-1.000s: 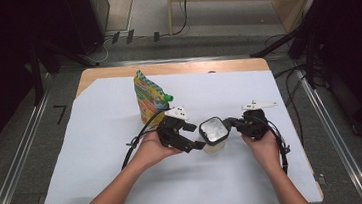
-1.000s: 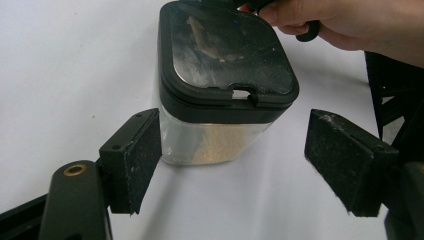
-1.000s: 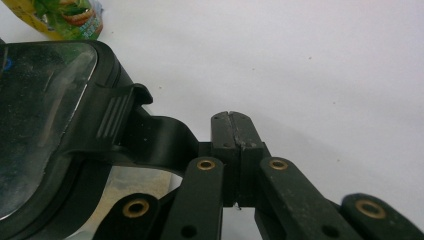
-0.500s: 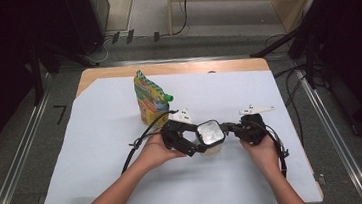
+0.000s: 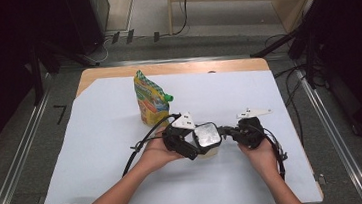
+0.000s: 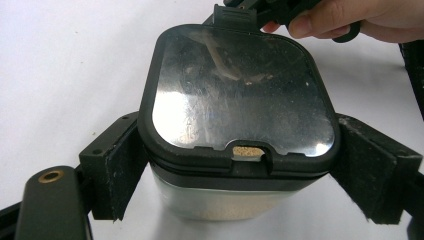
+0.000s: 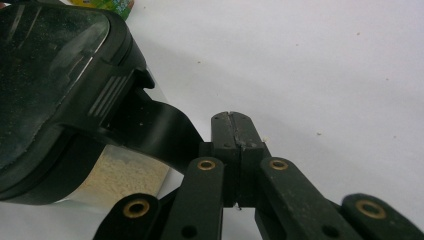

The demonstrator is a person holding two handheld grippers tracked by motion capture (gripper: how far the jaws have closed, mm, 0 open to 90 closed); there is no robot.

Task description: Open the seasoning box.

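1. Container [image 5: 206, 138]: clear square tub with a black-rimmed glossy lid, pale granular fill visible through its wall. Sits on the white sheet [image 5: 97, 140] over the counter [image 5: 116, 73], between the two grippers.
2. Left gripper [image 5: 199, 146]: jaws have just been opening, now spread wide. They flank the container body on both sides, just under the lid rim. In the left gripper view the pads [image 6: 117, 170] sit right against the walls; can't tell if they press or only touch.
3. Right gripper [image 5: 228, 132]: jaws together, tips meeting with nothing between them. Tips sit just beside the lid's black tab [image 7: 150, 127] at the container's edge; contact with the tab not clear.
4. Lid is on; small notch at its front edge, facing the left gripper, shows the fill.
5. Snack pouch [image 5: 149, 98]: colourful, green cap, upright, beyond the left gripper and apart from the container.
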